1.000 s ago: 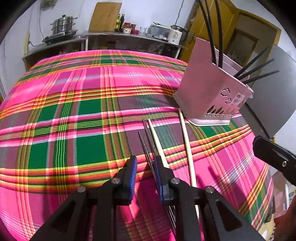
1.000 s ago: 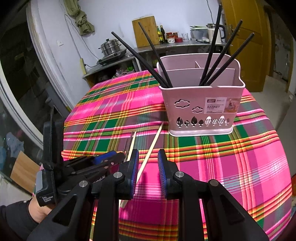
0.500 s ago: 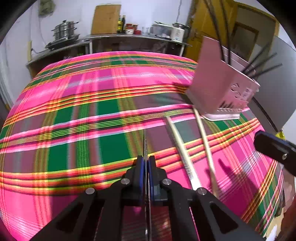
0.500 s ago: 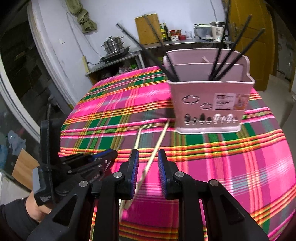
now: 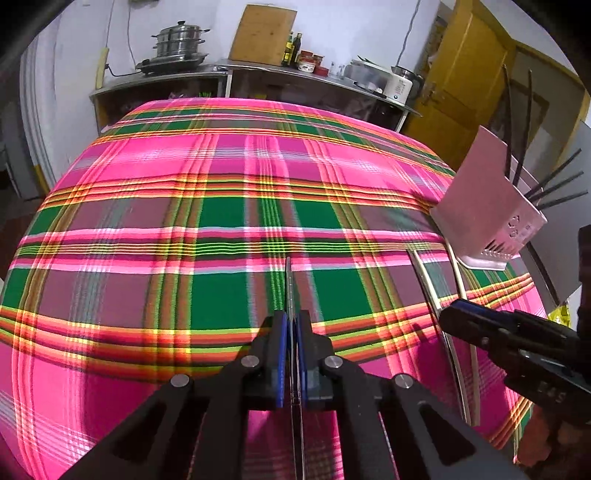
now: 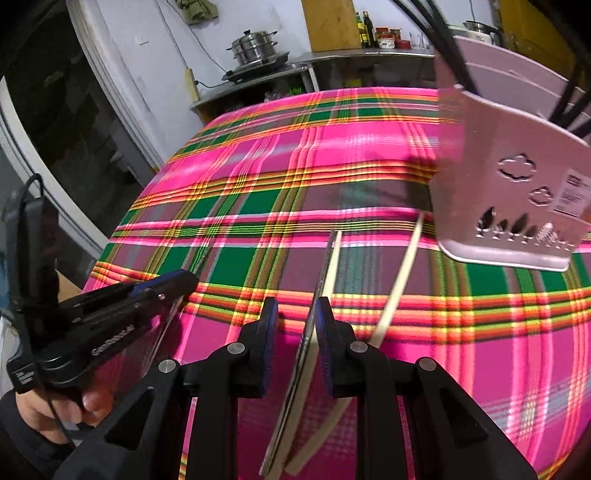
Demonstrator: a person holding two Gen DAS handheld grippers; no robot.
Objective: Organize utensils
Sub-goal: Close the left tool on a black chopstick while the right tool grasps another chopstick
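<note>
Left gripper (image 5: 290, 354), open around the metal chopstick (image 5: 288, 284) a second ago, now clamped on it and swung left, away from the pink basket (image 5: 487, 206). Right gripper (image 6: 293, 332) moved forward over the pale chopsticks (image 6: 397, 280), one of which now lies between its spread jaws. Basket nearer in right view.

A home kitchen: stacked steamer pot (image 5: 180, 41), wooden cutting board (image 5: 264, 34), sauce bottles (image 5: 293, 49), plaid-clothed table (image 5: 229, 206).

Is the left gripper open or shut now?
Shut. In the left wrist view, the left gripper has its blue fingers closed on a thin metal chopstick, with no gap visible beside it.
</note>
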